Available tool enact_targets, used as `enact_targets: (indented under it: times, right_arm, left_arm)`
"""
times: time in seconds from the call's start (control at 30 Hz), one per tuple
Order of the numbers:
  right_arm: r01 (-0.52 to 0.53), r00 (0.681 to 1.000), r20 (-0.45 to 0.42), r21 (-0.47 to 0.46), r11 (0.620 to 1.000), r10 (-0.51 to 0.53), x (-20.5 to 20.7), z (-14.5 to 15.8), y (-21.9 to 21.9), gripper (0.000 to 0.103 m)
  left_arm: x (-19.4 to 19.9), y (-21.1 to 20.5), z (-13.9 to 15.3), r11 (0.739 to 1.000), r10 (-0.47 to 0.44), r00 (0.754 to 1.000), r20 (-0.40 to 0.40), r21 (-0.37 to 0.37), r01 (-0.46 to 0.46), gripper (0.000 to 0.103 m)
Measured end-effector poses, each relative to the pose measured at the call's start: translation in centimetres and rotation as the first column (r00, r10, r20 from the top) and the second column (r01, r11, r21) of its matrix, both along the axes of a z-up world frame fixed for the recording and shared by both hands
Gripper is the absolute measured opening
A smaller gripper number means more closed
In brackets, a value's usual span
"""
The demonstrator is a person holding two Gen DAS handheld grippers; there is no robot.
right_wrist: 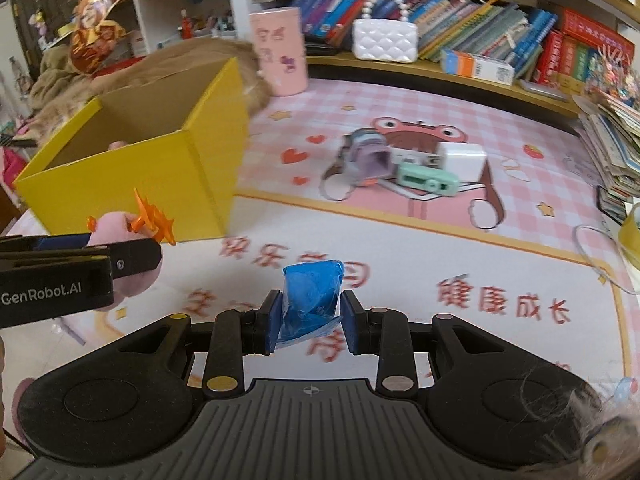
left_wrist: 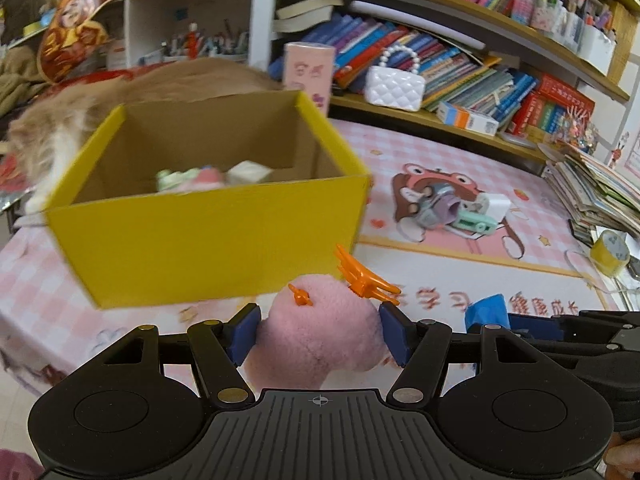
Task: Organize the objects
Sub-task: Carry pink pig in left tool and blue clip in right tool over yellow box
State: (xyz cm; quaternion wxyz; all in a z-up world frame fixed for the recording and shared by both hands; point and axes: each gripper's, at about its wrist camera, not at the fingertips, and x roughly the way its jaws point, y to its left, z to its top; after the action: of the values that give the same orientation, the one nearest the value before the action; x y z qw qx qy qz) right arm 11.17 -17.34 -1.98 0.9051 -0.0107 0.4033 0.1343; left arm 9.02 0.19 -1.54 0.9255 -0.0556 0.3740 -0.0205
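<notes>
Pink plush toy (left_wrist: 316, 336) sits pinched between the left gripper (left_wrist: 318, 334) fingers, orange feet pointing up toward the yellow box (left_wrist: 208, 232). Right gripper (right_wrist: 308, 320) fingers clamp an upright blue packet (right_wrist: 312, 300) above the tabletop (right_wrist: 440, 248).

We see the yellow box (left_wrist: 208, 240) blocking the mat's left edge, its open top clear from above, bare pink mat (right_wrist: 460, 240) open along the near edge, a toy cluster (right_wrist: 404, 168) mid-mat, a pink canister (right_wrist: 280, 52) at the far edge, book stacks (left_wrist: 596, 188) and a tape roll (left_wrist: 610, 250) crowding the right edge.
</notes>
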Motion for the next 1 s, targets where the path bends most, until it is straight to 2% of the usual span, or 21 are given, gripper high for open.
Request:
enact_targets:
  times: [0.33, 1.0]
  right_arm:
    - [-0.028, 1.0, 0.011, 0.006, 1.0, 0.028, -3.3, 0.3, 4.9, 0.029]
    - [-0.035, 0.999, 0.023, 0.041, 0.999, 0.034, -7.8, 0.1, 11.4, 0.027]
  left_arm:
    - [-3.6, 4.6, 0.6, 1.0, 0.028, 1.0, 0.012, -0.002, -0.028, 0.064]
    - [-8.8, 11.3, 1.1, 0.998, 0.061, 0.997, 0.044, 0.008, -0.062, 0.064]
